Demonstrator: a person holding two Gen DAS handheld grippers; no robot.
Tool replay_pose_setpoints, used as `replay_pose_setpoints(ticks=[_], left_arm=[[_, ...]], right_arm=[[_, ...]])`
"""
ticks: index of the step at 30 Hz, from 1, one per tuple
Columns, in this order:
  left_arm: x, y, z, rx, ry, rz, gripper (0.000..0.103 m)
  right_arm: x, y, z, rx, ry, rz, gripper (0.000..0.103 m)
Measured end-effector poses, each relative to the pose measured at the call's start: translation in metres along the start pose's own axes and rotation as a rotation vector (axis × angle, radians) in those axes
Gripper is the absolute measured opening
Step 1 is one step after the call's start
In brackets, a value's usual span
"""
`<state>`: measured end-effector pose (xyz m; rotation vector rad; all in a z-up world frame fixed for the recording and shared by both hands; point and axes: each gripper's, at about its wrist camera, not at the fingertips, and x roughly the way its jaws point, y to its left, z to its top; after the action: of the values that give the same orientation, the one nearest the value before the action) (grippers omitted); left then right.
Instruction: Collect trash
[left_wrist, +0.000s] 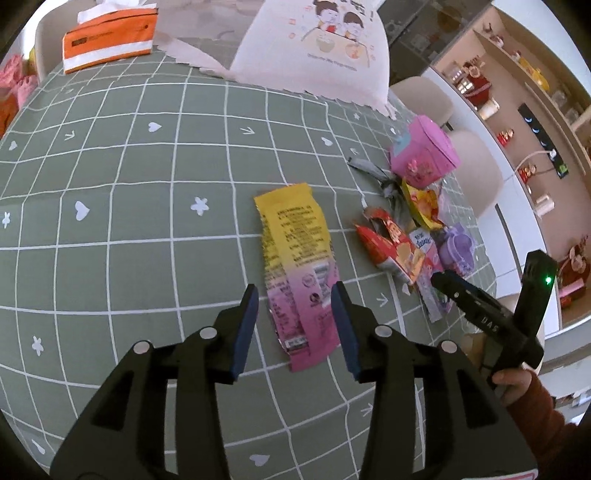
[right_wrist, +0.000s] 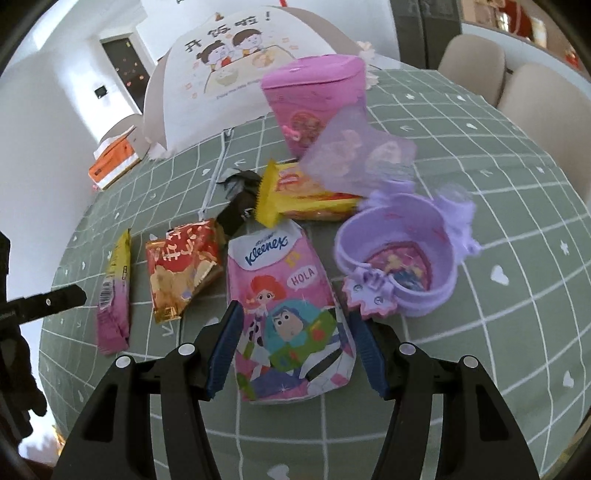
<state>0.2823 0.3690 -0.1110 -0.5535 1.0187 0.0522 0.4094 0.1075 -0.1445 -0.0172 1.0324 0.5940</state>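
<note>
Left gripper (left_wrist: 295, 325): my jaws stand spread on either side of the yellow-and-pink wrapper (left_wrist: 295, 266), pads clear of it; the wrapper lies flat on the green checked tablecloth (left_wrist: 129, 221) with its pink end between the fingers.
Right gripper (right_wrist: 295, 350): I have it spread wide around the lower end of the Kleenex tissue pack (right_wrist: 288, 314); both blue pads (right_wrist: 225, 350) stand just beside the pack's edges, and I cannot tell whether they touch it.
Red snack packet (right_wrist: 181, 266): lies just left of the tissue pack in the right wrist view, between it and the yellow-and-pink wrapper.
Purple plastic cup (right_wrist: 399, 254): on its side just right of the tissue pack, its open mouth facing my right camera.
Yellow snack wrapper (right_wrist: 299, 192): beyond the tissue pack, with a dark crumpled wrapper (right_wrist: 240, 195) at its left end.
Translucent purple film (right_wrist: 358, 155): lies over the yellow snack wrapper's right part.
Pink box (right_wrist: 314, 96): upright behind the pile.
White food cover (right_wrist: 221, 74): farther back on the cloth, printed with cartoon children.
Orange tissue box (left_wrist: 107, 40): at the far edge, well apart from the trash.
Chairs (right_wrist: 476, 62): beyond the table's far side.
</note>
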Motion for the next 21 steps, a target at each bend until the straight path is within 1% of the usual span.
replay_pose_setpoints(ticks=[2,6,9,11,15,16,17,19,21], left_arm=[[0.0,0.002,0.001,-0.009,0.0,0.003,0.04],[0.001,0.005,0.004,-0.012,0.002,0.001,0.041],[0.0,0.006,0.004,-0.01,0.008,-0.002,0.042],[0.0,0.008,0.004,-0.008,0.013,-0.003,0.042],[-0.002,0.011,0.004,-0.012,0.013,-0.003,0.043],[-0.004,0.011,0.003,-0.013,0.011,-0.005,0.043],[-0.005,0.011,0.003,-0.014,0.009,-0.009,0.043],[-0.008,0.01,0.002,-0.019,0.003,-0.021,0.044],[-0.009,0.008,0.003,-0.028,-0.004,-0.041,0.047]], right_arm=[[0.004,0.007,0.001,-0.032,-0.006,-0.025,0.057],[0.009,0.015,0.004,-0.059,0.011,-0.029,0.07],[0.013,0.02,0.01,-0.079,0.044,-0.047,0.07],[0.016,0.026,0.014,-0.098,0.049,-0.007,0.07],[0.027,0.037,0.022,-0.141,0.056,-0.031,0.069],[0.028,0.038,0.022,-0.141,0.054,-0.037,0.066],[0.029,0.038,0.024,-0.142,0.051,-0.046,0.06],[0.029,0.037,0.026,-0.143,0.062,-0.067,0.024],[0.025,0.034,0.027,-0.114,0.061,-0.051,0.017]])
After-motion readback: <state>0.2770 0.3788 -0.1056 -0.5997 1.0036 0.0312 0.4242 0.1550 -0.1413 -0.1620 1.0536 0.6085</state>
